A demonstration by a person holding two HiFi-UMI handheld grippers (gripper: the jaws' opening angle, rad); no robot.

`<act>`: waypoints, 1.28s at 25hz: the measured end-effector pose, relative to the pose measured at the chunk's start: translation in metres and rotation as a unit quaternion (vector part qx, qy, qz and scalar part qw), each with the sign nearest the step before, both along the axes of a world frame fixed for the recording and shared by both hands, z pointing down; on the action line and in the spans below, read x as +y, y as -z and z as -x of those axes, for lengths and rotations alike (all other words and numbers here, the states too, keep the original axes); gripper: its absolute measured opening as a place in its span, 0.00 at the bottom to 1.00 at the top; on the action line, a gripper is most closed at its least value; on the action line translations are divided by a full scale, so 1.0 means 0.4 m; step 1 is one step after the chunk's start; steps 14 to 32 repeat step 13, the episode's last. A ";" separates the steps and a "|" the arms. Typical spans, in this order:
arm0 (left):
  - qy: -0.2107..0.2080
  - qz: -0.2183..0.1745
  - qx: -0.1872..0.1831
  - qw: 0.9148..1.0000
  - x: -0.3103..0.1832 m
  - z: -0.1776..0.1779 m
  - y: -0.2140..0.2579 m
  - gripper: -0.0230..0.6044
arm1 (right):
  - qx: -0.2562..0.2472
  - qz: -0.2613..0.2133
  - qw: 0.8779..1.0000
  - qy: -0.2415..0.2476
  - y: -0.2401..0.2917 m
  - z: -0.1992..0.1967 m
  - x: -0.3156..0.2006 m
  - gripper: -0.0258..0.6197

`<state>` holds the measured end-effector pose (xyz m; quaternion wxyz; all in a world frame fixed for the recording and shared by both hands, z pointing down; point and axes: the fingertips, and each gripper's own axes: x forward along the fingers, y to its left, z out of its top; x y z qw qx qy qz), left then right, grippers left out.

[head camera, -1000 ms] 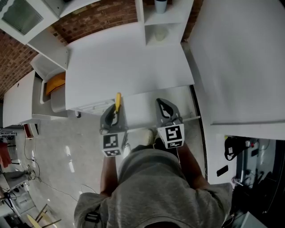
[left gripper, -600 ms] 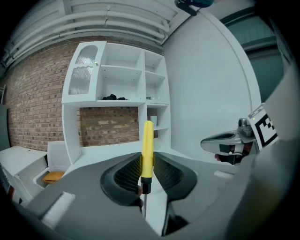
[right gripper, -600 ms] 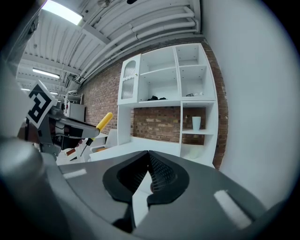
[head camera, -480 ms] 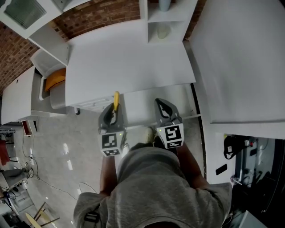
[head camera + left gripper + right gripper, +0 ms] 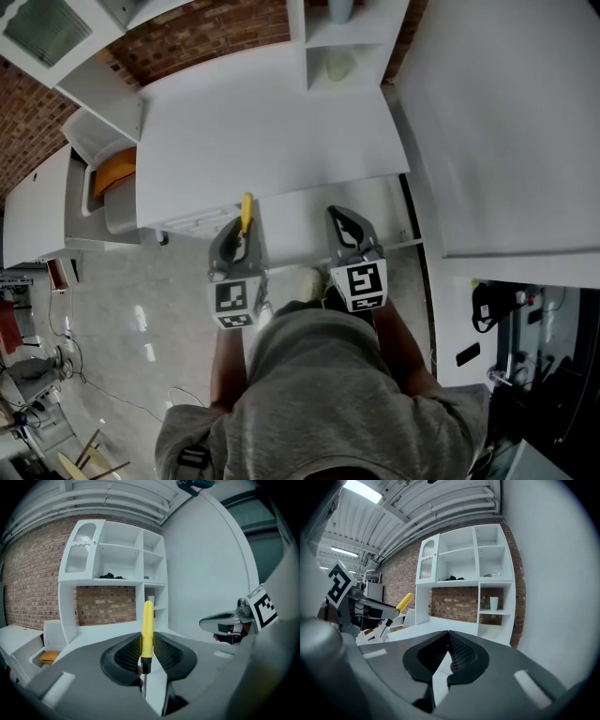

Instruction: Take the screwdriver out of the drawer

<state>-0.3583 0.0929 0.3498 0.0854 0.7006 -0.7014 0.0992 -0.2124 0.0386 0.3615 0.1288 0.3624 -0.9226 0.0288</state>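
- Room: red brick wall (image 5: 206, 37) behind a tall white open shelf unit (image 5: 464, 559).
- White flat counter (image 5: 272, 131), bare; below its front edge, what looks like an open white drawer (image 5: 309, 211).
- Left gripper (image 5: 146, 651): grey, fingers clenched on the screwdriver's lower handle.
- Right gripper (image 5: 447, 653): grey, fingers closed together, nothing between them.
- Yellow-handled screwdriver (image 5: 147, 625): upright in the left gripper, raised clear of the drawer, thin metal shaft pointing down.
- Risk, as judged: the hold is low on the handle, so a slack pinch could let the screwdriver tip or slide out; the shaft might catch the drawer front.
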 end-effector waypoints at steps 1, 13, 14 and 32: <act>-0.002 0.000 0.000 1.000 0.000 -0.003 -0.001 0.17 | 0.000 0.000 1.000 0.000 0.000 -0.001 0.000 0.04; -0.009 0.001 0.001 1.000 -0.027 -0.018 0.003 0.17 | 0.000 0.000 1.000 -0.003 0.004 -0.013 -0.023 0.04; -0.009 0.001 0.001 1.000 -0.027 -0.018 0.003 0.17 | 0.000 0.000 1.000 -0.003 0.004 -0.013 -0.023 0.04; -0.009 0.001 0.001 1.000 -0.027 -0.018 0.003 0.17 | 0.000 0.000 1.000 -0.003 0.004 -0.013 -0.023 0.04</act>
